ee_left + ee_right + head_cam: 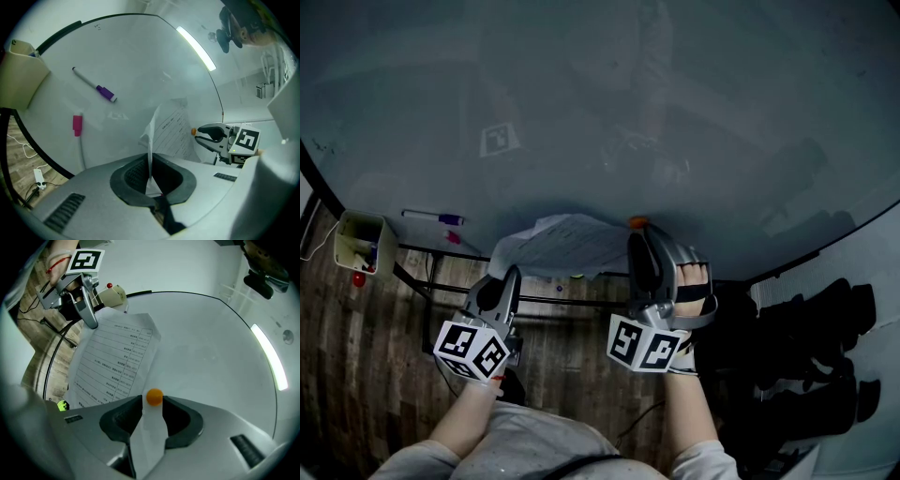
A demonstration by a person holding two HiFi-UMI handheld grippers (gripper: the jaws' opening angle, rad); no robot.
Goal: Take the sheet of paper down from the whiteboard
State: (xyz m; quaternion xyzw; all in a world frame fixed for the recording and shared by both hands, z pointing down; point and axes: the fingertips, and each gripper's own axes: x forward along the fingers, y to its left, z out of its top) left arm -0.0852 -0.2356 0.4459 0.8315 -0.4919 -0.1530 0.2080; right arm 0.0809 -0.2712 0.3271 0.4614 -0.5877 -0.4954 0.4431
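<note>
The left gripper [150, 177] has its jaws clamped on the sheet of paper's [172, 131] edge. The right gripper [153, 404] has its jaws closed around the orange magnet [154, 396] (sitting on the sheet's corner against the whiteboard [211, 357]).

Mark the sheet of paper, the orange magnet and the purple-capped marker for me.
sheet of paper [115, 359], right gripper view, printed face.
orange magnet [154, 397], right gripper view, ball's centre.
purple-capped marker [93, 84], left gripper view, mid barrel.

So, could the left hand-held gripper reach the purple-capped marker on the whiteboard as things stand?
Probably not right now: the left hand-held gripper is shut on the sheet of paper and would have to let go first. Otherwise the whiteboard between it and the purple-capped marker looks bare.
</note>
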